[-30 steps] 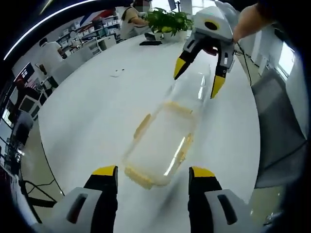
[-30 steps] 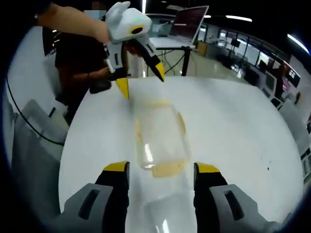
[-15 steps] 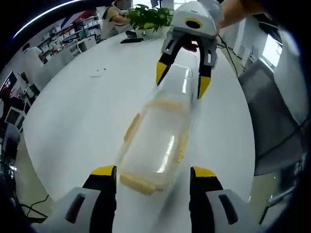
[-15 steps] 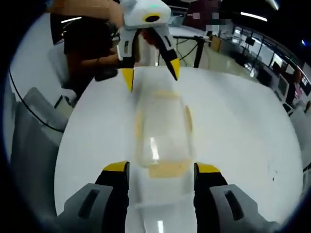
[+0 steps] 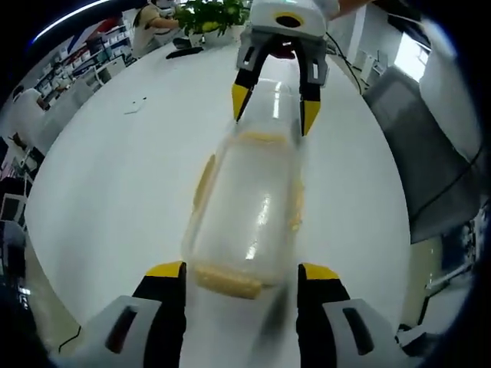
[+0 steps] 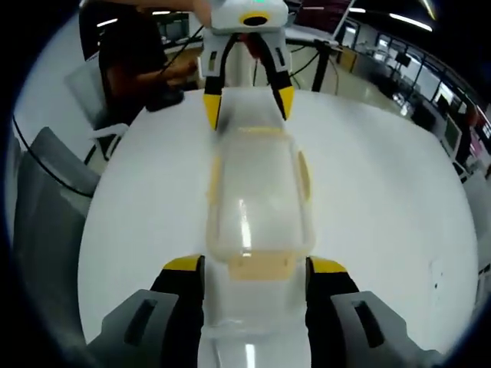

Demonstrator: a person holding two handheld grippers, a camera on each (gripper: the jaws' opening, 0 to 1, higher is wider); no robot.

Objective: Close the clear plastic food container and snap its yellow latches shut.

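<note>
So the clear plastic food container (image 5: 247, 211) is a long see-through box with rounded corners and pale yellow latches (image 5: 204, 181) along its sides and ends, sitting flat on the white table (image 5: 115, 176), lined up right between the two grippers. In the left gripper view the left gripper (image 5: 240, 277) has its yellow-tipped fingers (image 5: 166, 270) spread wide at either side of the near end latch, gripping nothing. At the far end the right gripper (image 5: 271, 107) comes in from above, fingers also wide, straddling that end. I can't tell if they actually touch the plastic, it's a bit blurry there.

Right gripper view is the same thing mirrored: container (image 6: 257, 201) running away down the middle, end latch (image 6: 261, 266) sitting between the right gripper (image 6: 256, 270) fingers, left gripper (image 6: 247, 106) over the far end.

Table is big, round-ish and glossy white. Potted plant (image 5: 209, 14) at the far edge, grey chairs (image 6: 44, 207) alongside, office desks and shelving behind, and a person in dark clothes (image 6: 130, 57).
</note>
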